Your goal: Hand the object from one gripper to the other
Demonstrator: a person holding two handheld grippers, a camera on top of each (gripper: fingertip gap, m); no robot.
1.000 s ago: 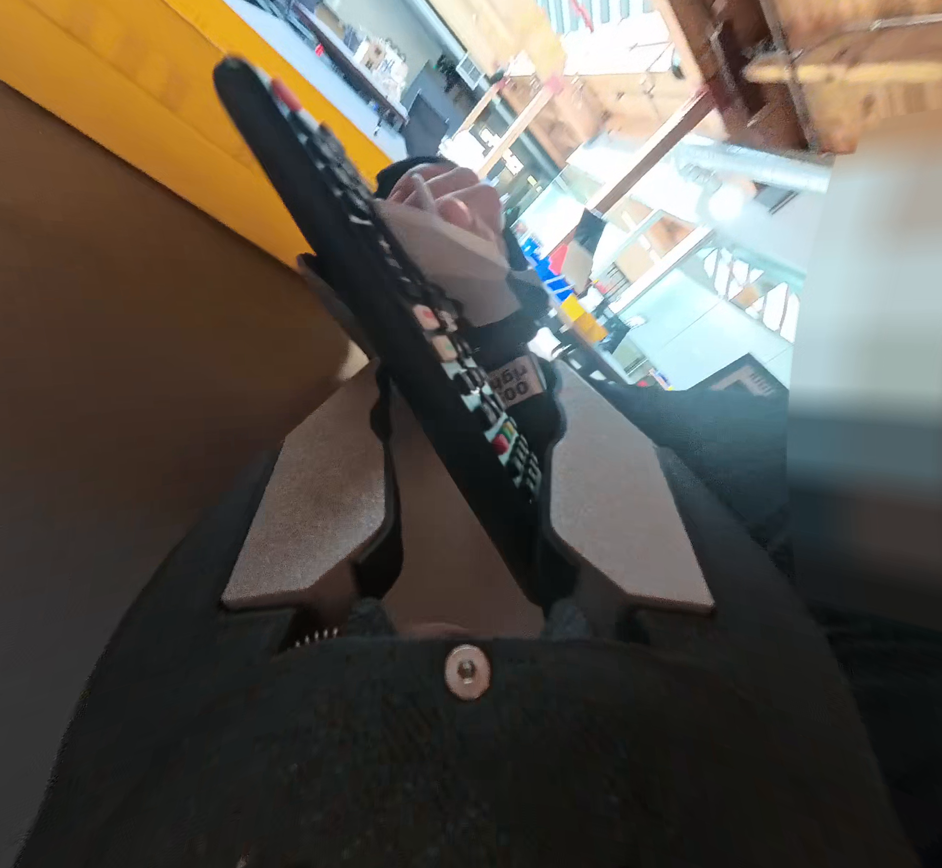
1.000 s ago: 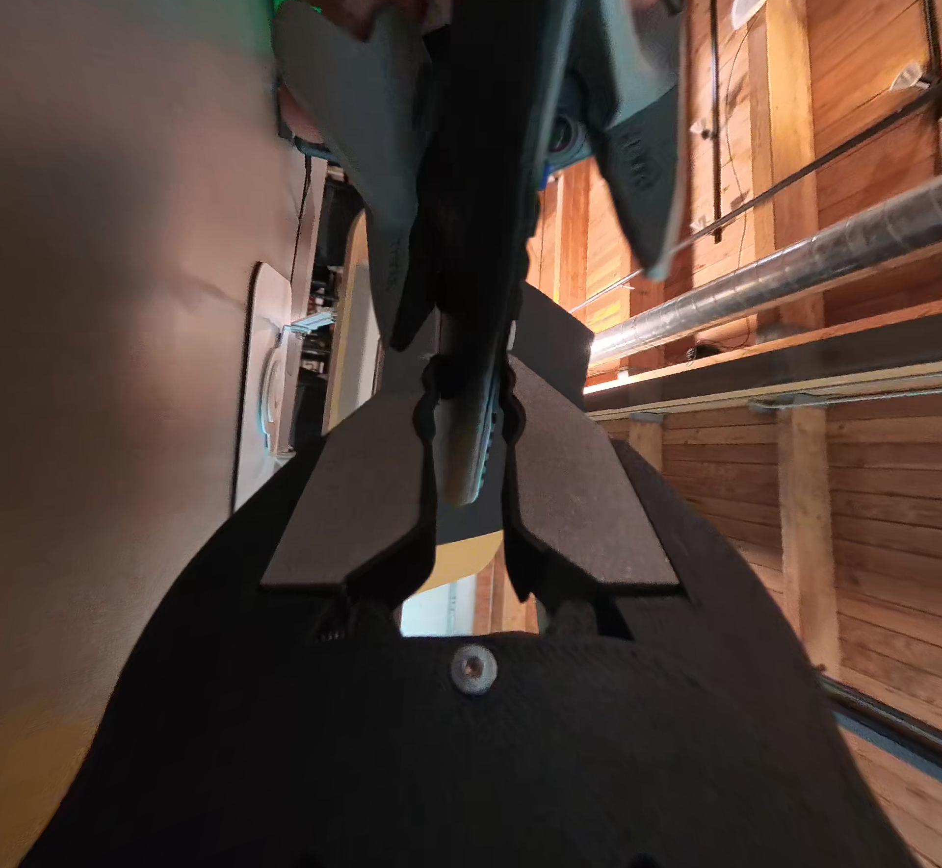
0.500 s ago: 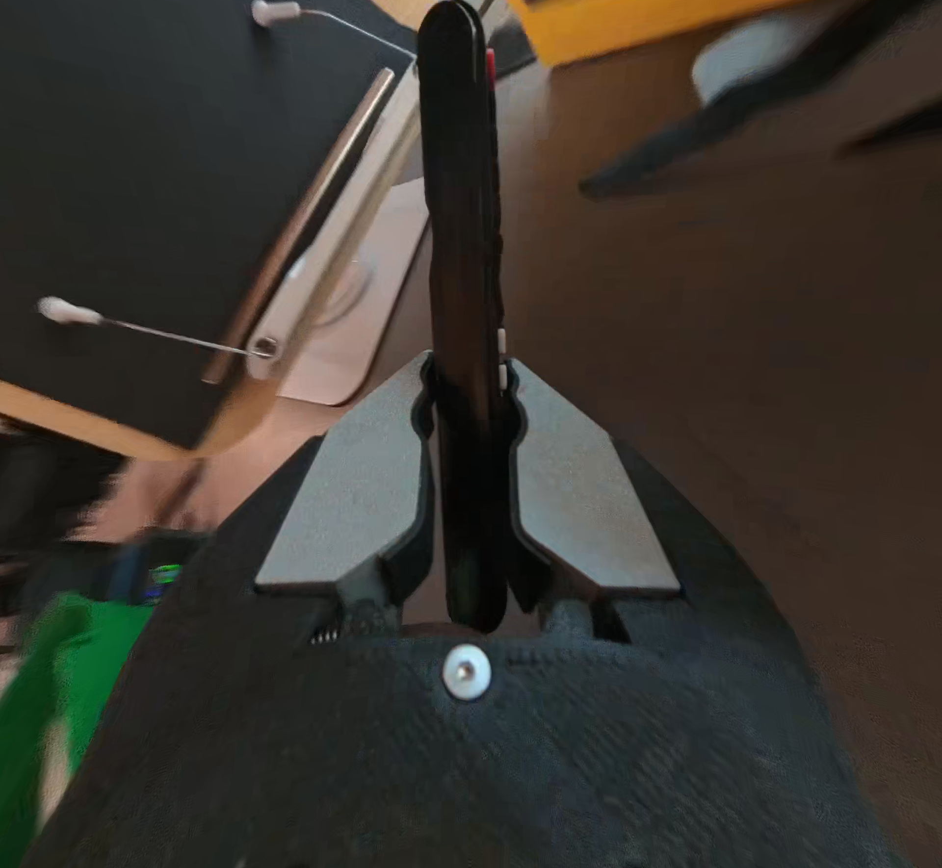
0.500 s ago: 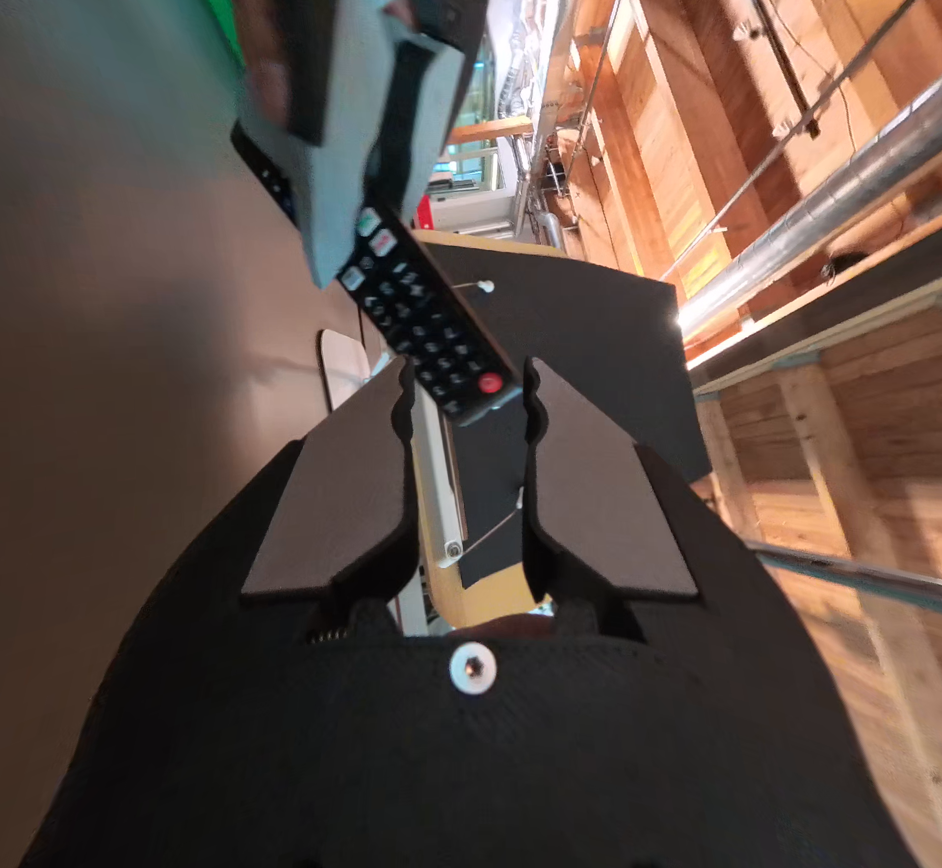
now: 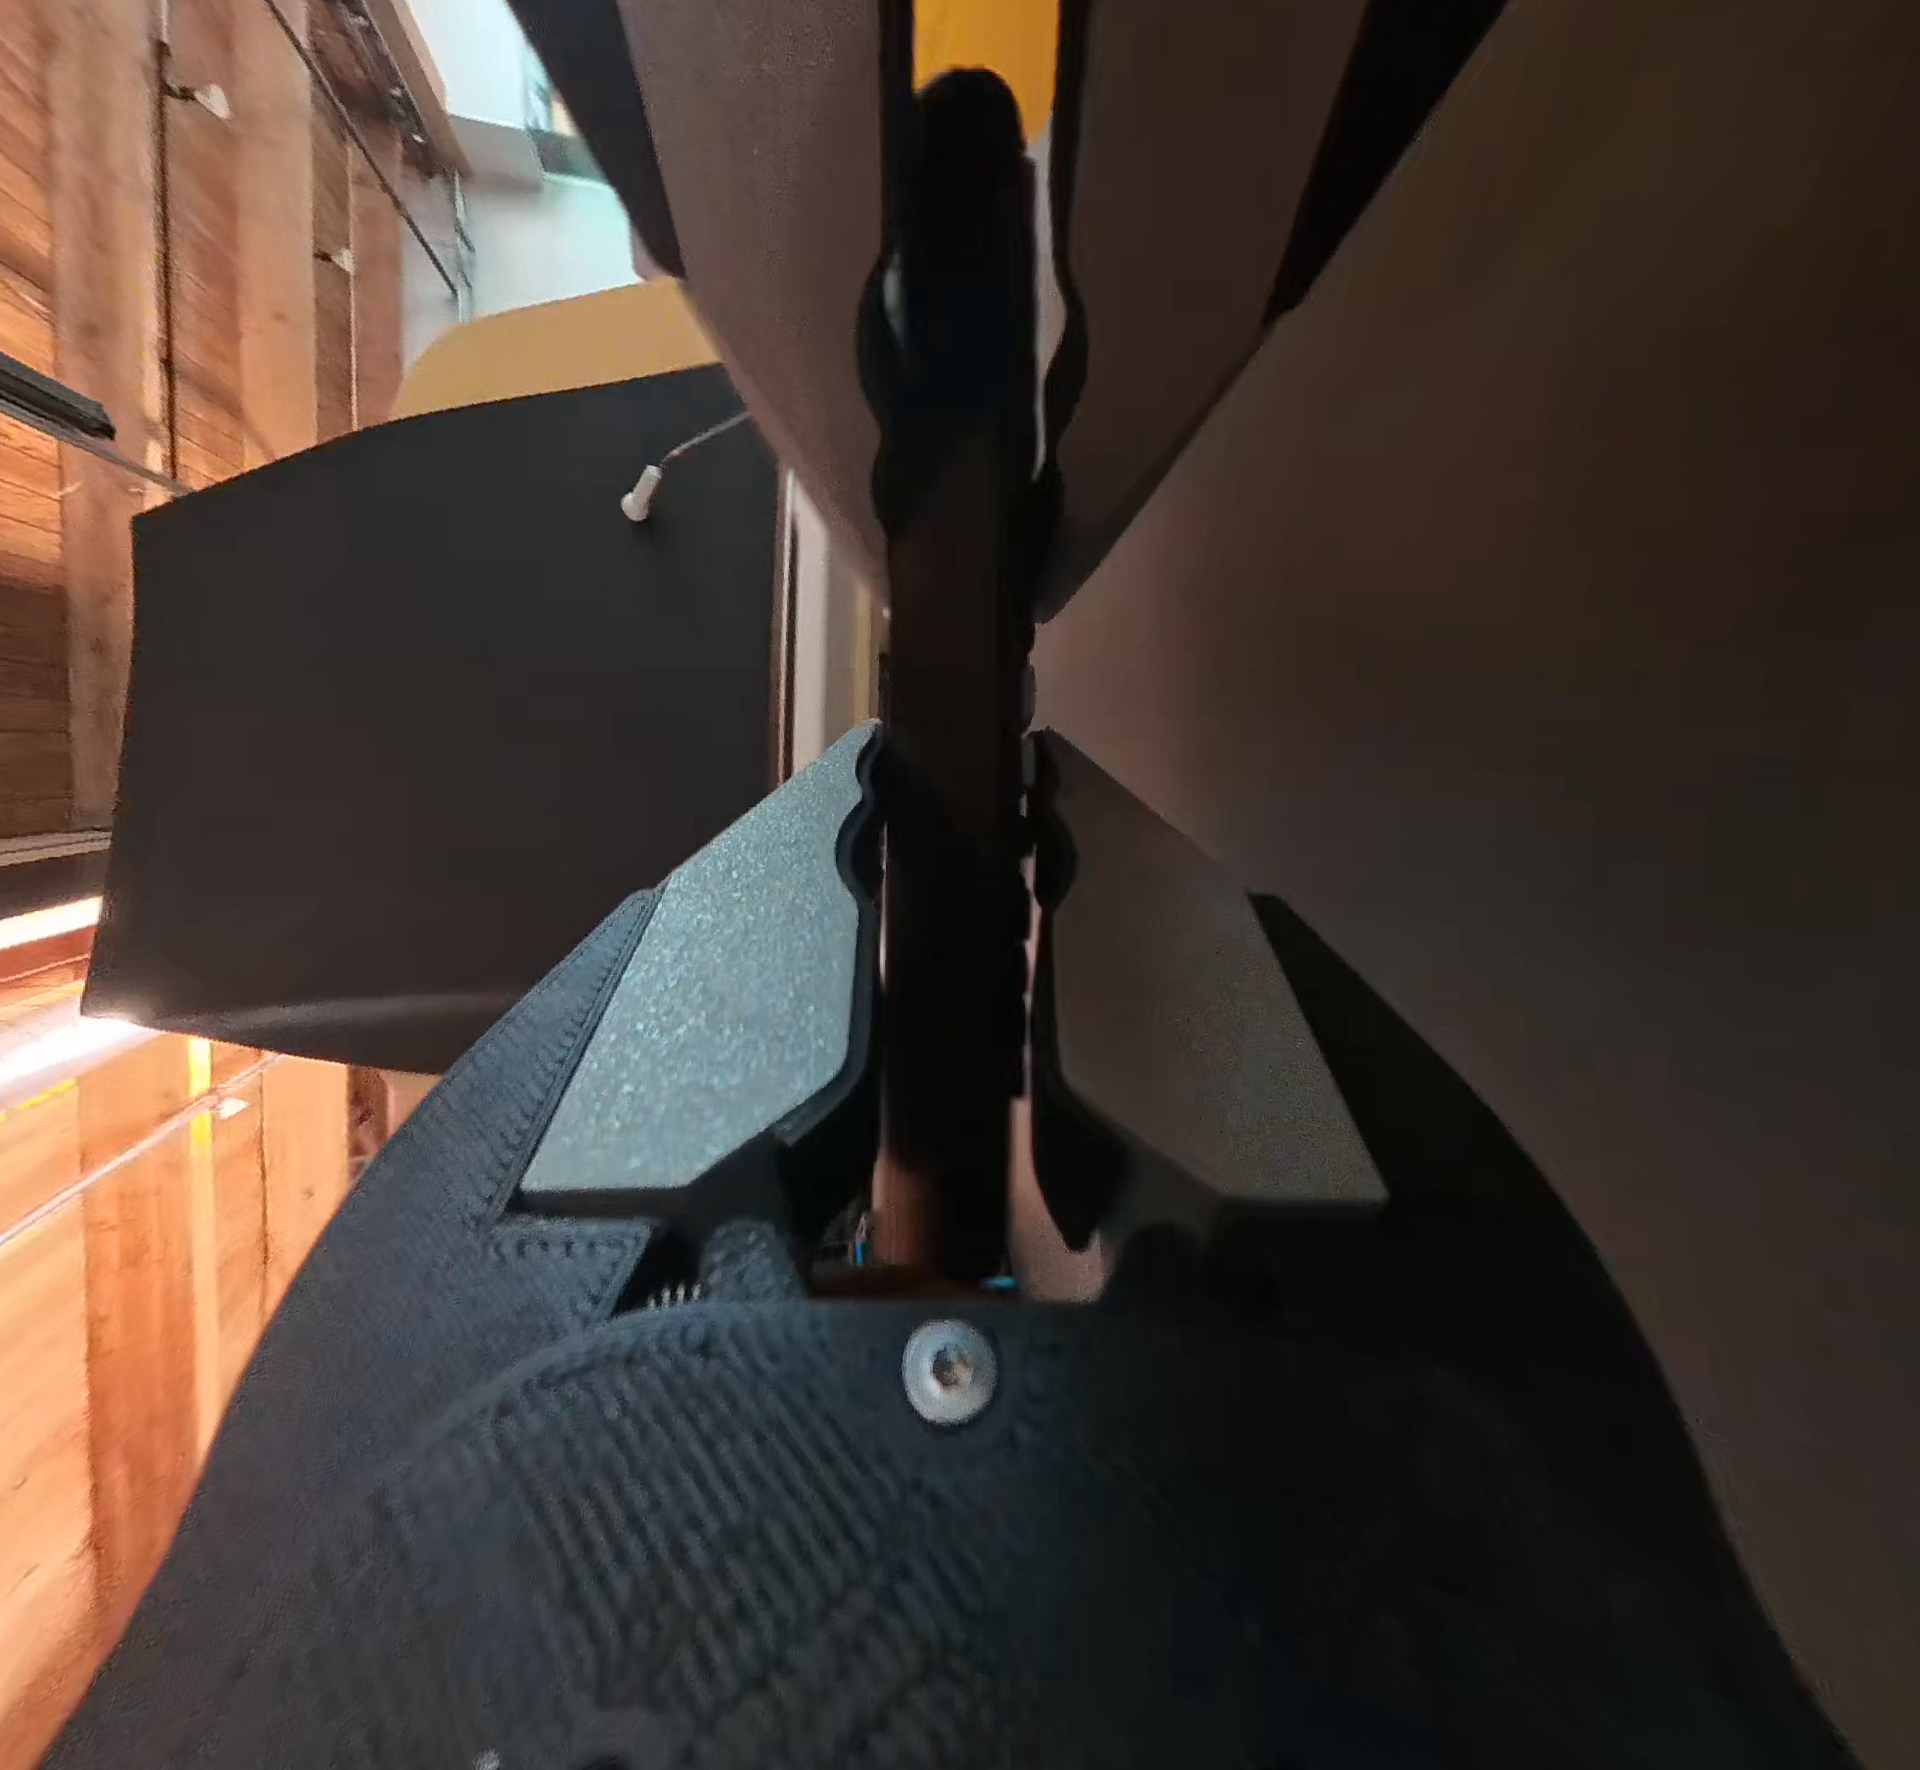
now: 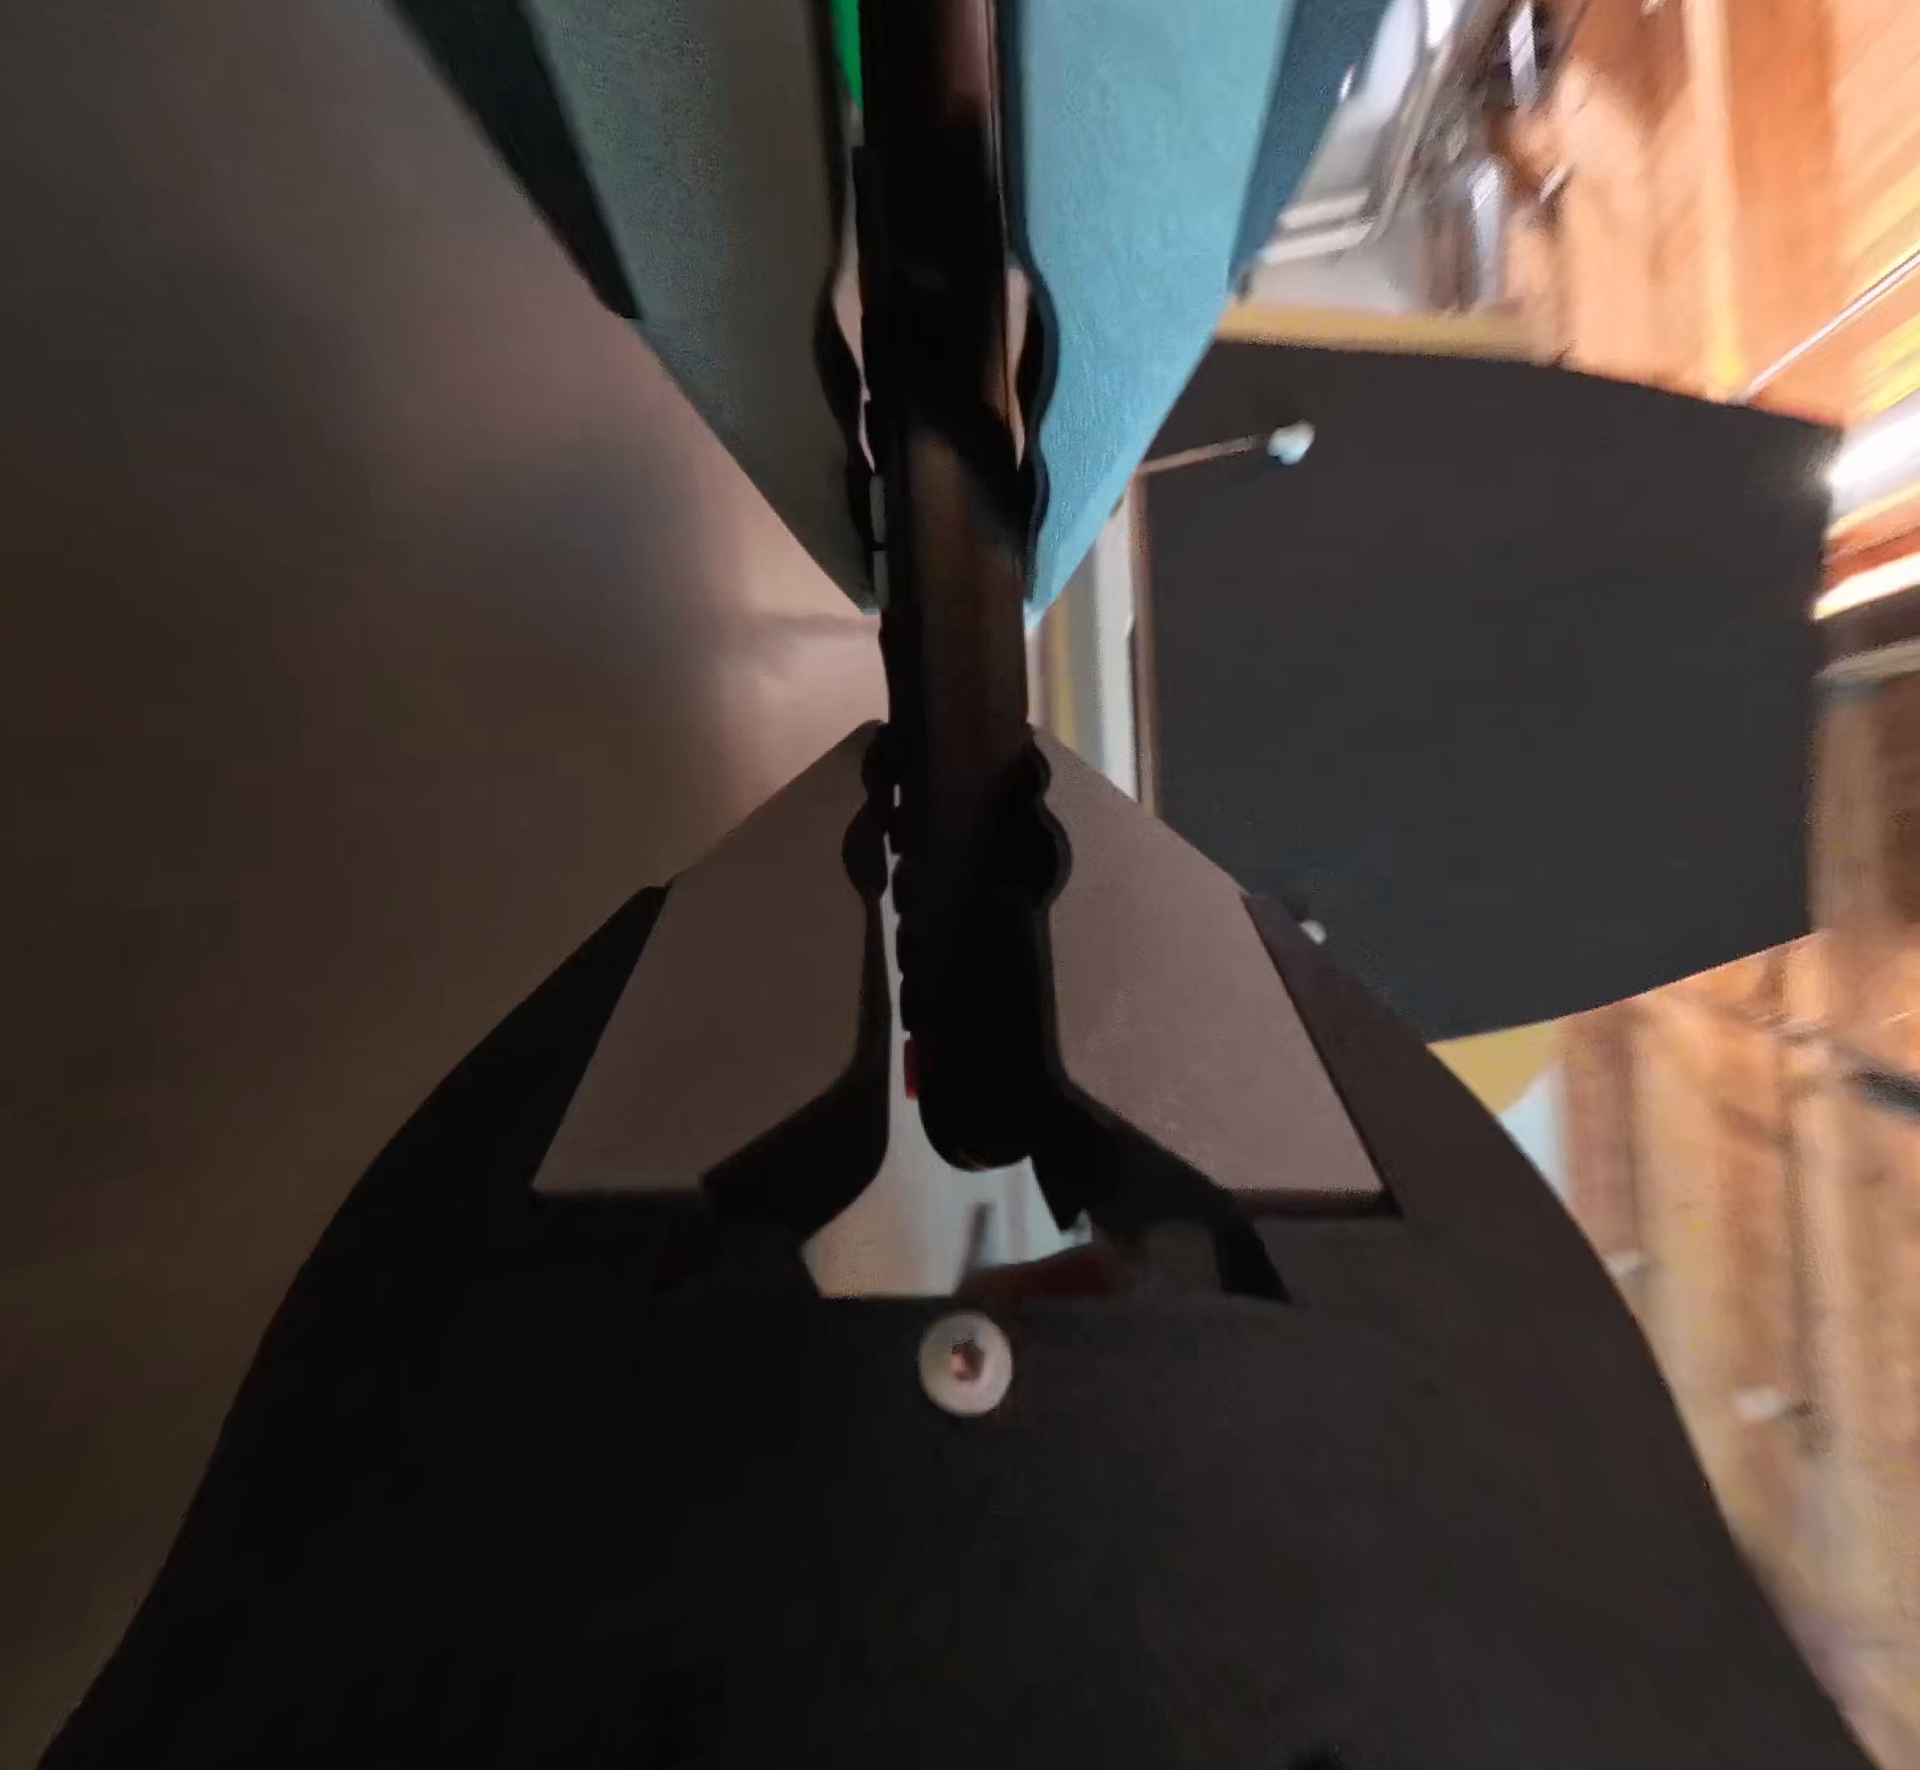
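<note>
Remote control [image 5: 951,889] stood edge-on, clamped at one end by the left tool [image 5: 956,764] and at the other by the right tool [image 6: 956,764].

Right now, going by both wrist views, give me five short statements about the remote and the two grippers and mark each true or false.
1. The remote sits between the left gripper fingers. True.
2. The right gripper is nowhere near the remote. False: its fingers flank the remote's other end.
3. The remote lies flat on a table. False: it is held up in the air between the two grippers.
4. The grippers face each other. True.
5. The remote is white. False: black.
</note>
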